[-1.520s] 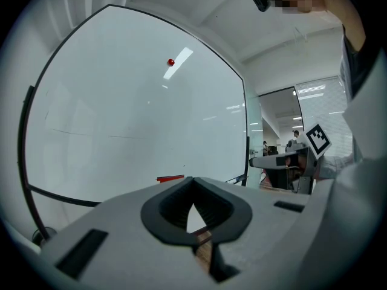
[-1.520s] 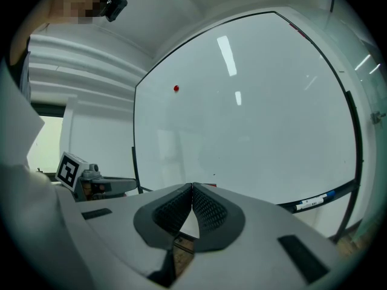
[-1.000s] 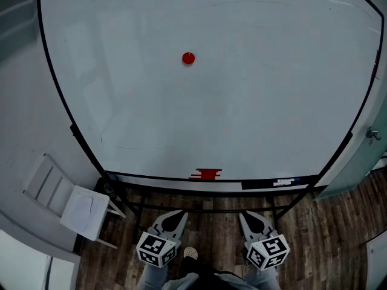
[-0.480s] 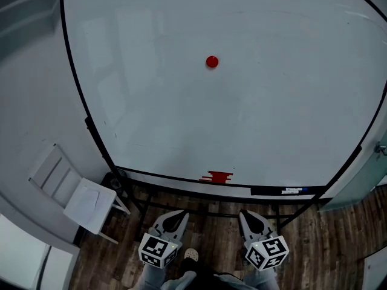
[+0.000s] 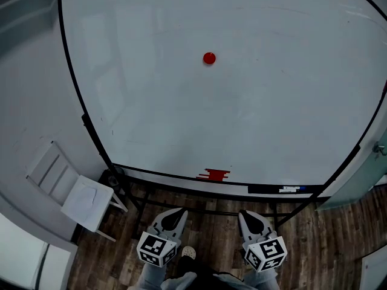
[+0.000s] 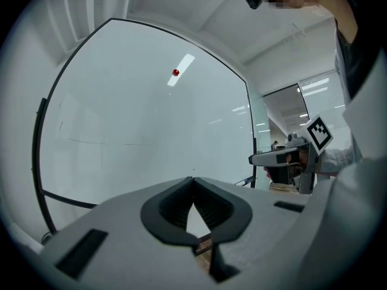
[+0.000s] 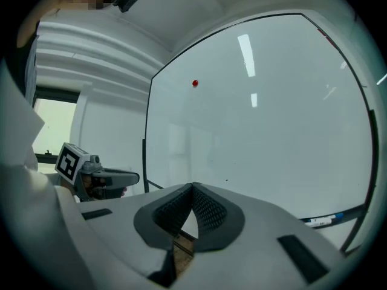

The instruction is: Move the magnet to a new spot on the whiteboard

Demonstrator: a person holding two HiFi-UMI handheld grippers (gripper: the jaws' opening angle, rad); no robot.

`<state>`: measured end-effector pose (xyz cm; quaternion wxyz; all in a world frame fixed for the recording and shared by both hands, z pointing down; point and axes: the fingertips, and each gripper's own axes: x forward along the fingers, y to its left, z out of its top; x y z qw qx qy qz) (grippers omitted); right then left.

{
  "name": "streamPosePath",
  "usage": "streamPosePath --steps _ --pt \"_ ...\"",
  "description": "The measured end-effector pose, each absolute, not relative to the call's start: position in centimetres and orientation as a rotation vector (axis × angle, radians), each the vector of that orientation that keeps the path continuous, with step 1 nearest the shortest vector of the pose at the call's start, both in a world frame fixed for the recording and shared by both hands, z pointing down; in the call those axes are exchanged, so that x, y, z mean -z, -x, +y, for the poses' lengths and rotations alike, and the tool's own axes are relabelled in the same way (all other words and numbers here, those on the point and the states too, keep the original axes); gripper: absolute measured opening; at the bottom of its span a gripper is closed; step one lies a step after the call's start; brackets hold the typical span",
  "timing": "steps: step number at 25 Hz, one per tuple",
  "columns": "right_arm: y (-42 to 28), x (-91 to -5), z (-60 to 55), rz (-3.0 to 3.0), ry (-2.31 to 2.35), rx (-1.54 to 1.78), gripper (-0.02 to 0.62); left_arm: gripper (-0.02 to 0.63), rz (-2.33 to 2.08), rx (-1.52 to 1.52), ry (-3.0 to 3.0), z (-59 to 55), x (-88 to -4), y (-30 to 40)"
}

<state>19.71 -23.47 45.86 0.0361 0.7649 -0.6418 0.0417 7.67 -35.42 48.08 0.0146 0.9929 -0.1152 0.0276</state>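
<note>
High on whiteboard (image 5: pixel 260 119) — magnet (image 5: pixel 209 58), well apart from left hand-held gripper (image 5: pixel 179 211).

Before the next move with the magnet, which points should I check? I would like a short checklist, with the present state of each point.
1. The magnet is in sight on the whiteboard: ok, it sits in the upper middle.
2. The left gripper is empty: ok, jaws together, nothing between them.
3. The right gripper is empty: ok, jaws together, nothing between them.
4. Jaws are open for a grasp: not ok, both are shut.
5. A gripper is close to the magnet: not ok, both are held low, under the board's lower edge.
6. There is room for a new spot: ok, the surface around the magnet is bare.
</note>
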Motion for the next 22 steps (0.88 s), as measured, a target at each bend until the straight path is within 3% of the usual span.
streamPosePath --steps 22 --pt "-20.44 -46.04 -23.29 -1.943 -2.378 -0.139 0.026 0.009 -0.344 -0.090 -3.091 -35.51 -47.94 -8.29"
